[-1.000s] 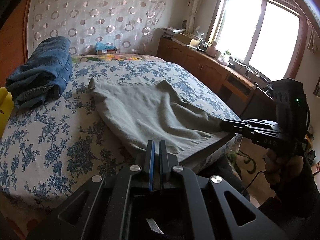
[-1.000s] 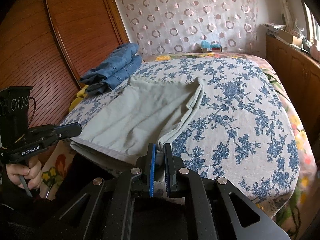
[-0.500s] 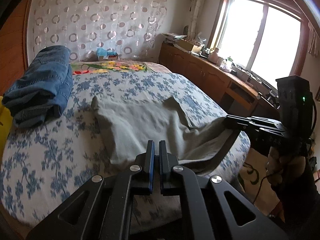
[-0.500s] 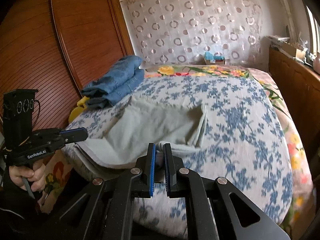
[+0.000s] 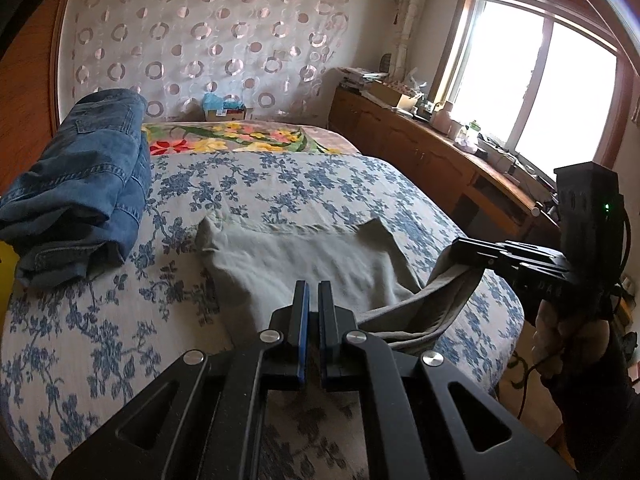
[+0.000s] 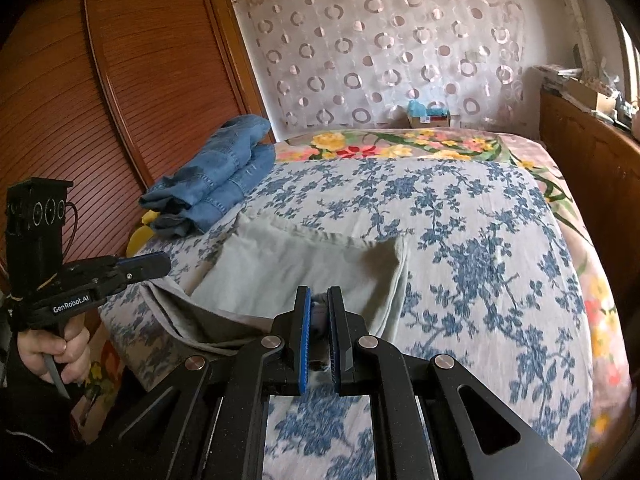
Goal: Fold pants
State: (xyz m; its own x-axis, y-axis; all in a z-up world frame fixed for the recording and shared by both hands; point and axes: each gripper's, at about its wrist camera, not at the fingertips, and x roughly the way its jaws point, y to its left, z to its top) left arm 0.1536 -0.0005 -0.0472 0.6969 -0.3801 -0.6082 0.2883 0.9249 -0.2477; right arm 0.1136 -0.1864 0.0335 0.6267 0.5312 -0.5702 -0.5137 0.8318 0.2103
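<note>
Grey-green pants (image 5: pixel 320 264) lie on the blue-flowered bedspread (image 5: pixel 280 188), their far end flat and their near end lifted off the bed. My left gripper (image 5: pixel 313 304) is shut on the near left corner of the pants. My right gripper (image 6: pixel 319 312) is shut on the near right corner, with cloth bunched between its fingers. In the left wrist view the right gripper (image 5: pixel 460 246) holds the cloth in a hanging loop. In the right wrist view the left gripper (image 6: pixel 160 264) holds its corner above the bed's edge, and the pants (image 6: pixel 300 264) sag between the two.
Folded blue jeans (image 5: pixel 80 184) are stacked on the bed's left side beside a wooden wardrobe (image 6: pixel 120 80). A wooden sideboard (image 5: pixel 440 160) with clutter runs under the window on the right. A small box (image 6: pixel 428 118) stands by the patterned curtain at the bed's head.
Both grippers have lifted the near end of the pants and carried it forward over the bed. The flat part of the pants has grown shorter.
</note>
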